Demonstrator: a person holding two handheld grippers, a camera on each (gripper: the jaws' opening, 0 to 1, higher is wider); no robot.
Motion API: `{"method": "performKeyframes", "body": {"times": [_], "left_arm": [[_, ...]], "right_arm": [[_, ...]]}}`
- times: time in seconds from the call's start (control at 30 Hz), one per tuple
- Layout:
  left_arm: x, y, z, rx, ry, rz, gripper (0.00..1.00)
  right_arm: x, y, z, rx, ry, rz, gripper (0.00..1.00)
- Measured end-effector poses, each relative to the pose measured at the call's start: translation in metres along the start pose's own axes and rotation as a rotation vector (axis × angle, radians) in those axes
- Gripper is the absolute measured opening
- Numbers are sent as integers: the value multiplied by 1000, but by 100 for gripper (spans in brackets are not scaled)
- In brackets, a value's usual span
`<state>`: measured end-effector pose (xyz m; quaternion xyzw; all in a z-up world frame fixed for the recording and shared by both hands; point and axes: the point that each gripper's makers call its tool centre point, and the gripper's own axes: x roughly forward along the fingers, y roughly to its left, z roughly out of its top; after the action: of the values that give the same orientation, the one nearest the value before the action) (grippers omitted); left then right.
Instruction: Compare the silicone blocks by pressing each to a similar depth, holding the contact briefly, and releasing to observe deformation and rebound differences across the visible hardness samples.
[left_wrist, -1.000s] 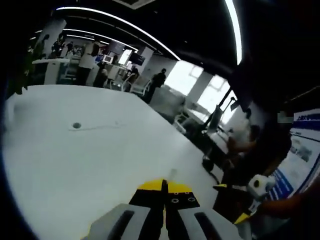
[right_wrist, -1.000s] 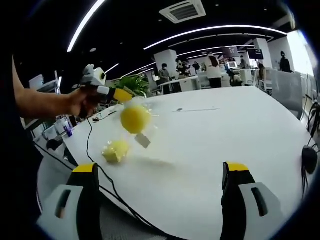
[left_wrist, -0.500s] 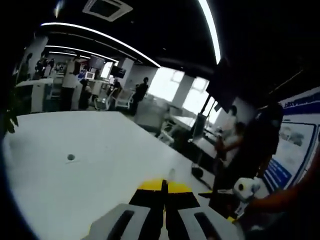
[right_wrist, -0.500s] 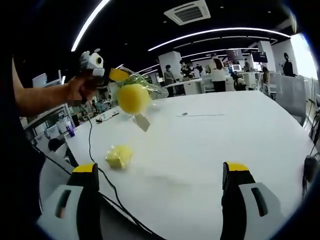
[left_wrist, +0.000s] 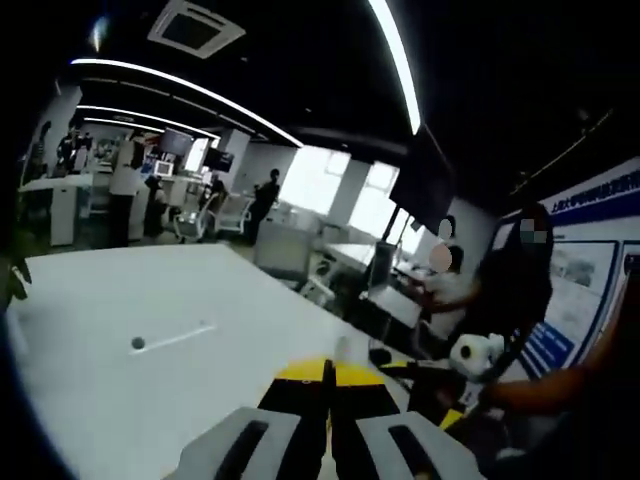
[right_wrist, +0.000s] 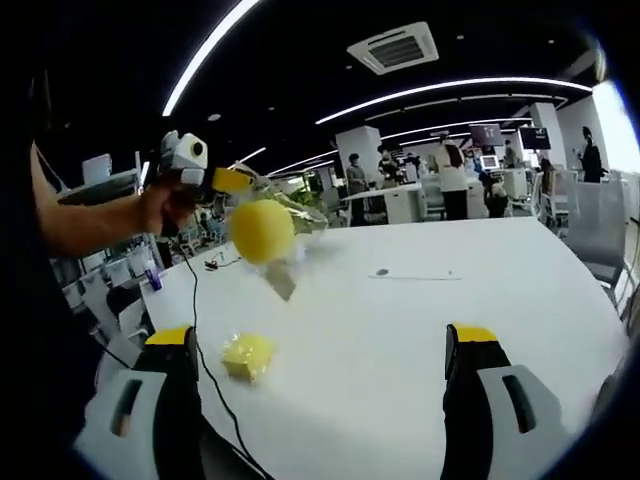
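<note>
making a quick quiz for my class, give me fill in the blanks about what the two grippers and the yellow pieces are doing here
1. The left gripper holds a clear bag with a round ____ ball inside, up off the table.
2. The other yellow block lies on the white ____.
3. The right gripper has its jaws wide ____, with nothing between them.
4. In the left gripper view, the left gripper's jaws are ____.

Missing words: yellow; table; open; shut
</note>
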<state>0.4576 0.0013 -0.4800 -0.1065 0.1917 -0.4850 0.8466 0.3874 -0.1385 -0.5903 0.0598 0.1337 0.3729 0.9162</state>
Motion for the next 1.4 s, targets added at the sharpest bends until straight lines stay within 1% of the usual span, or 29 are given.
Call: {"method": "performKeyframes", "body": {"times": [0.13, 0.23, 0.3, 0.33, 0.4, 0.47, 0.53, 0.6, 0.67, 0.8, 0.87, 0.9, 0.93, 1.03, 1.13, 1.17, 1.33, 1.4], "left_arm": [[-2, -2, 1, 5, -10, -3, 0], [-3, -4, 0, 2, -19, -9, 0], [-2, -11, -4, -2, -8, -36, 0], [-1, -17, -8, -6, 6, -66, 0], [0, -23, -17, 12, 29, -71, 0], [0, -28, -20, 11, 37, -85, 0], [-1, -35, -23, 0, 37, -99, 0], [-3, -42, -23, -3, 28, -112, 0], [-4, -46, -21, -3, 22, -118, 0], [-9, -52, -10, -8, 3, -138, 0], [-12, -58, -3, -36, -12, -158, 0], [-13, -62, 1, -64, -24, -176, 0], [-14, -63, 3, -66, -29, -176, 0], [-19, -69, 12, -93, -55, -196, 0], [-23, -75, 17, -89, -62, -205, 0], [-24, -77, 18, -84, -62, -207, 0], [-30, -87, 23, -55, -60, -215, 0], [-32, -91, 25, -50, -60, -224, 0]], "right_arm": [[2, 6, 10, -24, 6, 32, 96], [3, 6, 18, -56, 4, 38, 96], [2, 5, 24, -62, -7, 38, 96], [2, 5, 26, -63, -11, 36, 96], [3, 6, 31, -45, -27, 44, 96], [4, 10, 34, -33, -34, 64, 96], [6, 18, 35, -46, -28, 94, 96], [9, 30, 37, -51, -19, 144, 96], [12, 35, 41, -55, -24, 158, 96], [19, 42, 47, -31, -43, 190, 96], [21, 46, 51, -30, -50, 204, 96], [21, 48, 52, -36, -56, 213, 96], [22, 52, 57, -45, -77, 237, 96], [22, 53, 64, -28, -93, 256, 96], [23, 54, 73, -13, -125, 270, 96], [23, 59, 77, -5, -139, 291, 96], [29, 73, 83, -45, -155, 329, 96], [30, 76, 85, -47, -166, 349, 90]]}}
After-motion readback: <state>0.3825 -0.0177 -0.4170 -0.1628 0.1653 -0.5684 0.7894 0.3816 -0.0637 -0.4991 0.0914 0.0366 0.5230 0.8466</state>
